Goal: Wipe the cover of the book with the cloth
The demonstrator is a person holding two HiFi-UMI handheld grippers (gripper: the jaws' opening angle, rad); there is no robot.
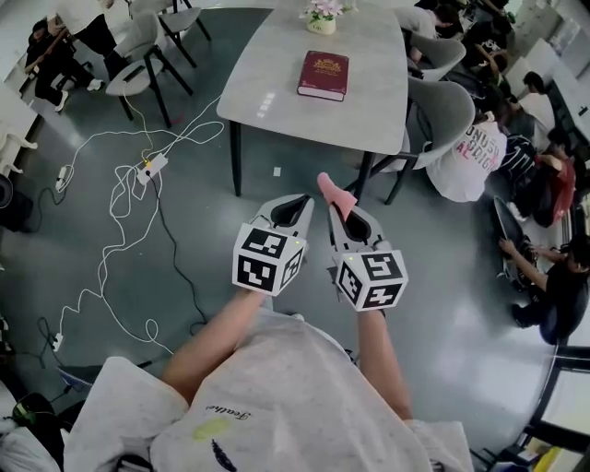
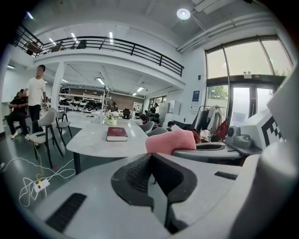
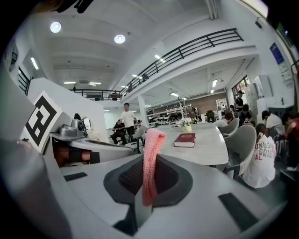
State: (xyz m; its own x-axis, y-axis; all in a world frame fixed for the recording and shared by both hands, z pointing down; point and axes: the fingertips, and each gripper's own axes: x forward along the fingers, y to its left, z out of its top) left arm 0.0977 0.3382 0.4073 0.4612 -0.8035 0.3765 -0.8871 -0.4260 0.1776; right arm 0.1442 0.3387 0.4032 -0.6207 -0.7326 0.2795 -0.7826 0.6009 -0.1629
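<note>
Right gripper (image 3: pixel 148 173): jaws closed on a pink cloth (image 3: pixel 152 149), which is pinched between the pads and stands up above the tips. Left gripper (image 2: pixel 152 161): jaws together, nothing between them. Both grippers are held side by side at waist height, forearms extended forward, tips pointing toward the table (image 1: pixel 277 88) but well short of it. The red book (image 1: pixel 324 75) lies flat and closed on the tabletop, near the edge closest to the person, apart from both grippers. A small flower pot (image 1: pixel 322 17) stands beyond the book. White cables (image 1: pixel 115 198) trail across the floor to the left. Grey chairs (image 1: pixel 433 115) flank the table; seated people occupy the right side.
</note>
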